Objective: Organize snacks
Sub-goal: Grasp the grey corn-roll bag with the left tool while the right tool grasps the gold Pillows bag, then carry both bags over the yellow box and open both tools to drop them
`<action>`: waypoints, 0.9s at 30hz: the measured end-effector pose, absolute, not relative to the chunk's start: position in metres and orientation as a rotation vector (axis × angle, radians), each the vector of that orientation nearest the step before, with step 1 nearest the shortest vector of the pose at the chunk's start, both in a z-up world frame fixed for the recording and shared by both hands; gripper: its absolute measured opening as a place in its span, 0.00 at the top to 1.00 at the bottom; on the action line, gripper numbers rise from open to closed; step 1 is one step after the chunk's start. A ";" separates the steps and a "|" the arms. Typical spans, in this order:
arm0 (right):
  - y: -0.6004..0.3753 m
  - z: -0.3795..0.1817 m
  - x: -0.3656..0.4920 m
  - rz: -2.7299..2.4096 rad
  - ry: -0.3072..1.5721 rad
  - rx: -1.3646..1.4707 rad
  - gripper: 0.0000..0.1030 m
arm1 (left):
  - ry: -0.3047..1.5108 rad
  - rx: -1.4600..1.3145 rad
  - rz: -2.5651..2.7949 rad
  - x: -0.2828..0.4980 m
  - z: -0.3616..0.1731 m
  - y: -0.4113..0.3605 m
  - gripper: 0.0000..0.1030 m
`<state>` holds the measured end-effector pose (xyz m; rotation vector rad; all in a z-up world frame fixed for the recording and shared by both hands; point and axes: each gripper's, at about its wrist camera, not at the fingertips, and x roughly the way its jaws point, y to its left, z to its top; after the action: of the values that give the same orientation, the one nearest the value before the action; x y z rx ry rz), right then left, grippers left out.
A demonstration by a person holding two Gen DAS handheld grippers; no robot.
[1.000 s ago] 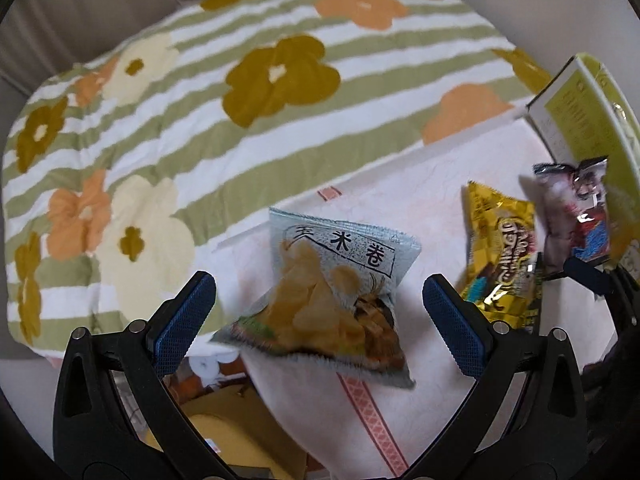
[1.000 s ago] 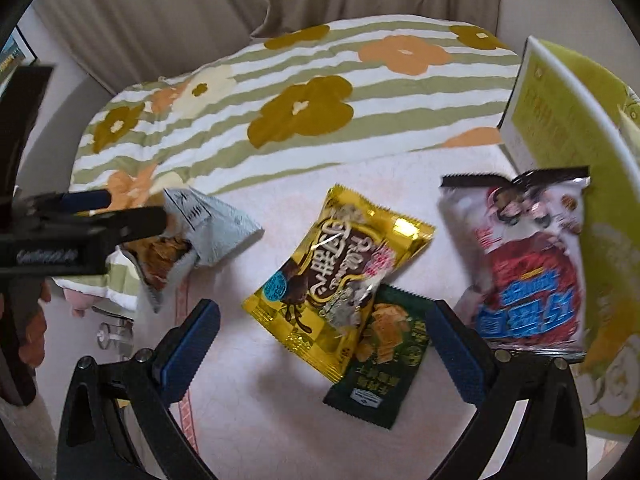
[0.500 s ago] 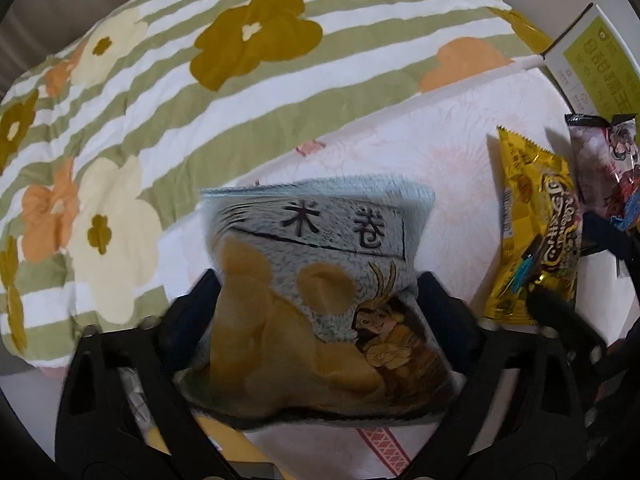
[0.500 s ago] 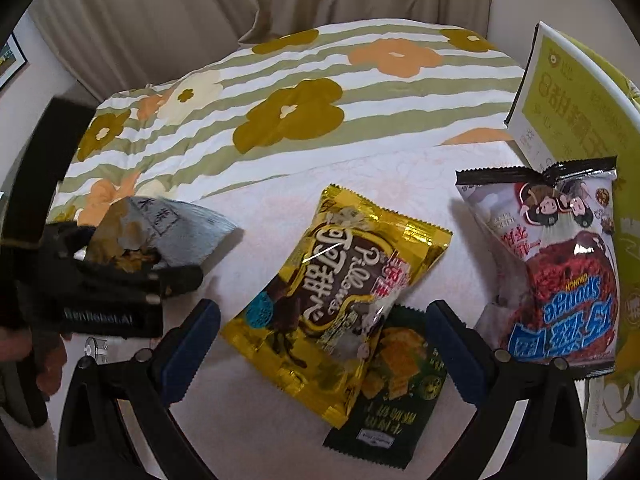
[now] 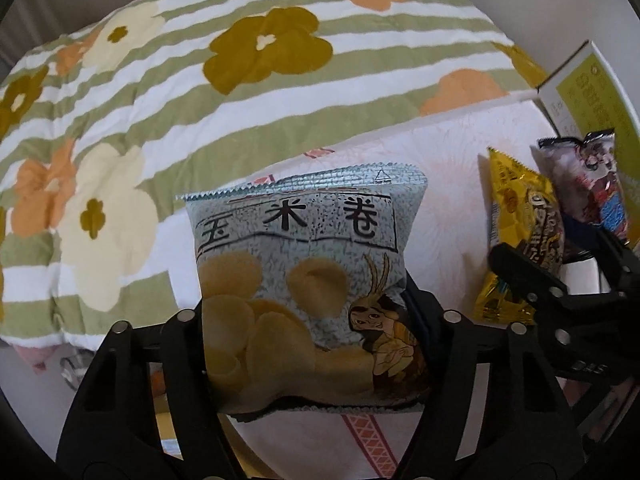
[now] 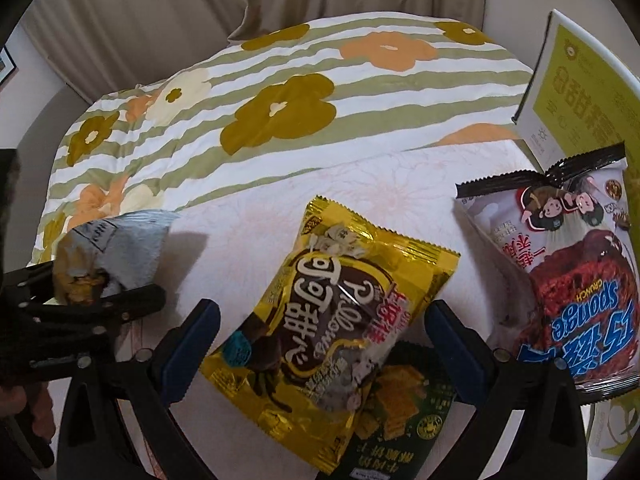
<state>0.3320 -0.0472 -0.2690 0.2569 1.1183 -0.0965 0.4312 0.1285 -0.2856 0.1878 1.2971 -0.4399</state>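
With the left tongs [image 5: 312, 320] closing on the lower half of the grey corn-roll bag [image 5: 304, 280] at the worktop's [image 5: 452, 184] 9 o'clock edge, pinch this light, puffy, crushable pack gently; right tongs [image 6: 320, 340] stand apart over the gold bag [image 6: 332, 312].

A quilt [image 6: 280, 92] with green and white stripes and large ochre, orange and cream flowers fills the far half of the scene. Beige curtains [image 6: 192, 0] hang behind it. A pale pink patterned cloth [image 6: 360, 184] covers the near surface, touching the quilt's near edge.
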 end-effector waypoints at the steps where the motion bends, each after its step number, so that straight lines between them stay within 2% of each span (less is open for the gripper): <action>1: -0.047 -0.270 0.333 -0.094 1.119 0.255 0.02 | 1.292 0.175 -0.436 0.430 -0.283 0.131 0.38; 6: -0.041 -0.272 0.338 -0.082 1.125 0.228 0.07 | 1.264 0.129 -0.418 0.424 -0.273 0.137 0.39; 8: -0.038 -0.273 0.339 -0.074 1.126 0.213 0.12 | 1.252 0.109 -0.412 0.422 -0.268 0.140 0.39; 9: -0.036 -0.275 0.340 -0.062 1.130 0.204 0.23 | 1.246 0.104 -0.407 0.421 -0.265 0.140 0.39; 10: -0.033 -0.276 0.340 -0.059 1.134 0.178 0.29 | 1.241 0.101 -0.403 0.420 -0.264 0.141 0.39; 12: -0.028 -0.276 0.339 -0.043 1.128 0.134 0.39 | 1.234 0.085 -0.394 0.418 -0.259 0.142 0.39; 13: -0.027 -0.275 0.338 -0.025 1.126 0.128 0.40 | 1.231 0.076 -0.390 0.416 -0.257 0.144 0.39; 16: -0.029 -0.273 0.335 0.006 1.123 0.152 0.44 | 1.219 0.052 -0.379 0.413 -0.250 0.147 0.39; 20: -0.031 -0.256 0.329 0.037 1.081 0.160 0.45 | 1.176 0.058 -0.365 0.403 -0.230 0.146 0.39; 27: -0.040 -0.195 0.312 0.097 0.969 0.186 0.45 | 1.075 0.041 -0.351 0.389 -0.173 0.139 0.39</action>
<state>0.3120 -0.0402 -0.1950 0.1855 0.9691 0.0971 0.3888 0.1393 -0.1732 0.0410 1.0746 -0.3509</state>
